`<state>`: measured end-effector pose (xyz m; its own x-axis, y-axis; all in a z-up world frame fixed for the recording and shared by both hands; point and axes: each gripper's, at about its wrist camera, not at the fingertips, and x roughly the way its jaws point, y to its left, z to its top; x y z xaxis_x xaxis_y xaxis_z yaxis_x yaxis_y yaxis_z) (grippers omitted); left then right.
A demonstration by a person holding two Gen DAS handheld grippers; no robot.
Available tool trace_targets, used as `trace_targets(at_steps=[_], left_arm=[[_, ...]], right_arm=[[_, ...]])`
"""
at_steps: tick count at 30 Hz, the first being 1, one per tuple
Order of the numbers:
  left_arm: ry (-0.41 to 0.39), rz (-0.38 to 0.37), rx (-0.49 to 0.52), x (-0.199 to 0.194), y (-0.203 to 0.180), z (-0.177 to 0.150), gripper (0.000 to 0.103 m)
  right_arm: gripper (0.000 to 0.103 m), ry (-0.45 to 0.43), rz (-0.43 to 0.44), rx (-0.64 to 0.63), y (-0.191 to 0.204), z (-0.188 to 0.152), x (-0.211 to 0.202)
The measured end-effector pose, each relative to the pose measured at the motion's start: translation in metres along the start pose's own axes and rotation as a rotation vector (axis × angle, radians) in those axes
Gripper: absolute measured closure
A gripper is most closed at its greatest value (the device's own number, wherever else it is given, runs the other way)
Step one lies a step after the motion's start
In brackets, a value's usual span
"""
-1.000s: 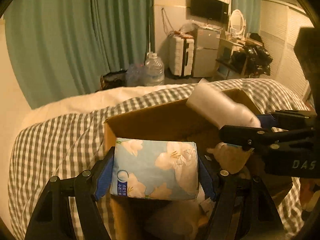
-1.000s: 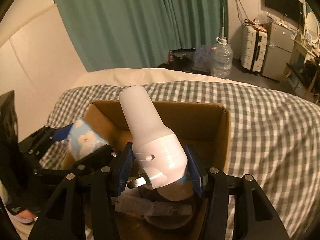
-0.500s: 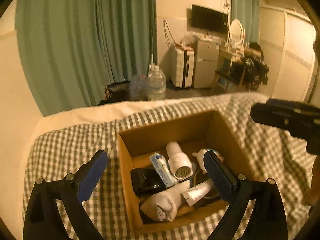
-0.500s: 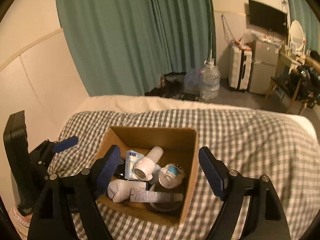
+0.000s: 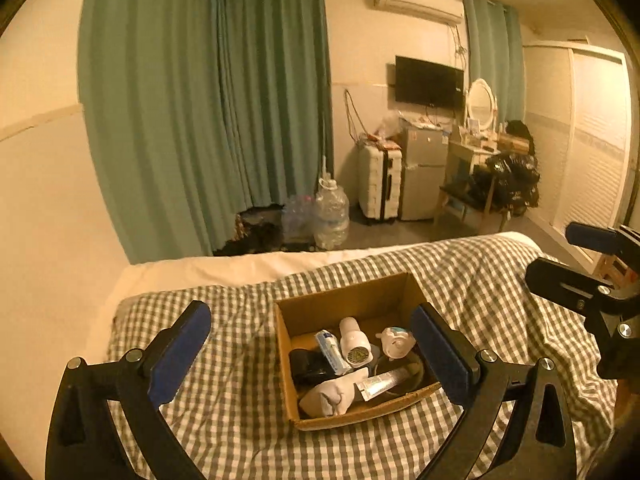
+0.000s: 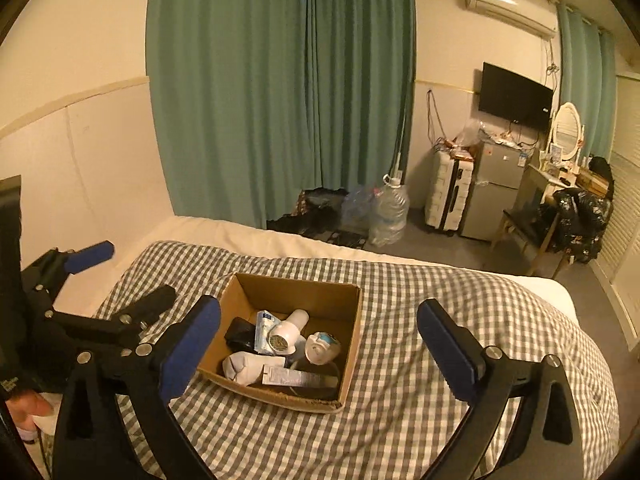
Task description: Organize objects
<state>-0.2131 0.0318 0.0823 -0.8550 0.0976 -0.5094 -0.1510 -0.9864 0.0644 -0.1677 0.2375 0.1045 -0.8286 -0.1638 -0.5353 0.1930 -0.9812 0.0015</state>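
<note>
Both grippers are hovering above the checked bed (image 6: 400, 420), well clear of everything; the left gripper (image 5: 308, 344) is holding its jaws spread wide and empty; the right gripper (image 6: 320, 344) is doing the same. The cardboard box (image 6: 296, 292) is sitting mid-bed with bare cover lying on every side of its rim; inside, a white hair dryer (image 6: 286, 332), a blue tissue pack (image 6: 264, 330), a tube (image 6: 298, 378), a black item (image 6: 238, 334) and white cloth (image 6: 244, 366) are crowding together; their labels are staying too small to read.

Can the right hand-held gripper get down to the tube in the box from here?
Probably yes: the right hand-held gripper is open, the box has no lid, and the tube lies on top near the front wall.
</note>
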Motion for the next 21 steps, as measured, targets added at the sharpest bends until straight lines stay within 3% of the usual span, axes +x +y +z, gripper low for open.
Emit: trace_targets(at_steps=[6, 10, 15, 21], left_arm=[[-0.048, 0.036, -0.027, -0.032, 0.006, -0.013, 0.000], [-0.080, 0.019, -0.041, -0.047, 0.009, -0.029, 0.000], [-0.097, 0.019, -0.058, -0.050, 0.008, -0.051, 0.000], [-0.121, 0.074, -0.067, -0.048, 0.005, -0.084, 0.000]], right_arm=[[0.002, -0.064, -0.040, 0.007, -0.001, -0.014, -0.036], [0.002, -0.094, -0.065, 0.014, 0.000, -0.031, -0.046], [0.002, -0.130, -0.112, 0.004, 0.005, -0.060, -0.047], [0.002, -0.135, -0.112, 0.013, 0.006, -0.089, -0.035]])
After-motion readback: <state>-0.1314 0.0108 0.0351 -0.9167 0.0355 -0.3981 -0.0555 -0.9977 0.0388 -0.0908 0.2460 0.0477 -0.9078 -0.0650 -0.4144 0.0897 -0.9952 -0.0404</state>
